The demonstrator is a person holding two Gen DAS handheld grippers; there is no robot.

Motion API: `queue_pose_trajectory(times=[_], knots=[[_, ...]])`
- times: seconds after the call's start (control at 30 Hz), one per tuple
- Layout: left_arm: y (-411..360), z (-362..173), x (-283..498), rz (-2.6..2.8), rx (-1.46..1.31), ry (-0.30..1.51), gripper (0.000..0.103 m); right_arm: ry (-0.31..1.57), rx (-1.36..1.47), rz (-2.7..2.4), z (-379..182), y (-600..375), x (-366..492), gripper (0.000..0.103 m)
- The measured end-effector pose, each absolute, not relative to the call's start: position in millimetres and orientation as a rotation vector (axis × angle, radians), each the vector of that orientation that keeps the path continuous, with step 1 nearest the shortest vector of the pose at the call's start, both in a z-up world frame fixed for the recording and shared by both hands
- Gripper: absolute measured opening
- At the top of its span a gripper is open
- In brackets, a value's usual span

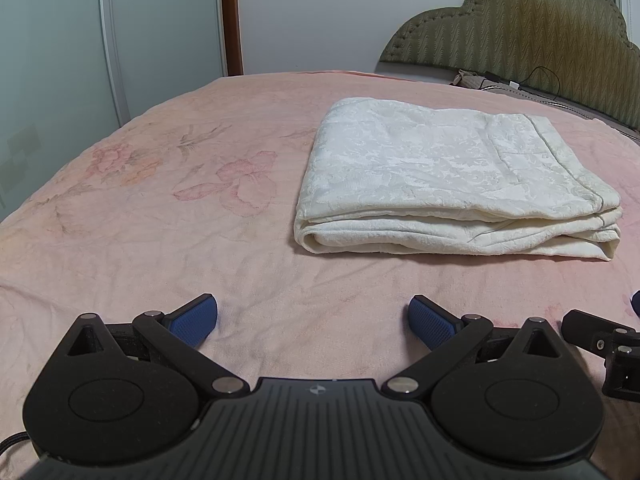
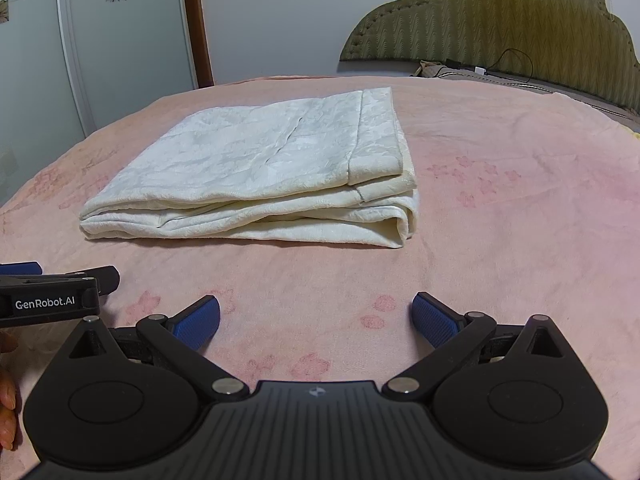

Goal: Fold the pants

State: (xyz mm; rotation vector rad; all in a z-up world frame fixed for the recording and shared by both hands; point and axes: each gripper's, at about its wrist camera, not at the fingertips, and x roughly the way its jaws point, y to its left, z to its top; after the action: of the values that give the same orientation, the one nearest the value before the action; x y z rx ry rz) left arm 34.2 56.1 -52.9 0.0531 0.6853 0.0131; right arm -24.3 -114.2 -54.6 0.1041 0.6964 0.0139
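A folded cream-white garment, the pants (image 1: 452, 176), lies flat in a thick rectangle on the pink floral bedspread (image 1: 160, 208); the right wrist view has the same pants (image 2: 260, 176) left of centre. My left gripper (image 1: 314, 320) is open, low over the bedspread, short of the pants' near edge, nothing between its blue pads. My right gripper (image 2: 316, 318) is also open and empty, a little before the fold's near right corner. The left gripper's body (image 2: 48, 300) shows at the left edge of the right wrist view.
An olive upholstered headboard (image 1: 520, 32) stands at the far right with a black cable (image 1: 540, 80) and small items below it. A pale wardrobe (image 1: 80, 40) and a brown door frame (image 1: 232, 16) stand beyond the bed's far edge. Fingertips of a hand (image 2: 8, 400) show at far left.
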Motion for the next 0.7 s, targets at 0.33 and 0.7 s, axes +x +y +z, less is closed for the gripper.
queue_pose_trajectory(times=[0.33, 0.7], knots=[[55.1, -53.1, 34.0, 0.014, 0.053, 0.685, 0.103, 0.696, 0.107, 0.014, -54.4, -114.8, -24.5, 0.103], [56.0, -52.7, 34.5, 0.014, 0.054, 0.685, 0.103, 0.697, 0.103, 0.013, -54.7, -114.7, -24.2, 0.103]])
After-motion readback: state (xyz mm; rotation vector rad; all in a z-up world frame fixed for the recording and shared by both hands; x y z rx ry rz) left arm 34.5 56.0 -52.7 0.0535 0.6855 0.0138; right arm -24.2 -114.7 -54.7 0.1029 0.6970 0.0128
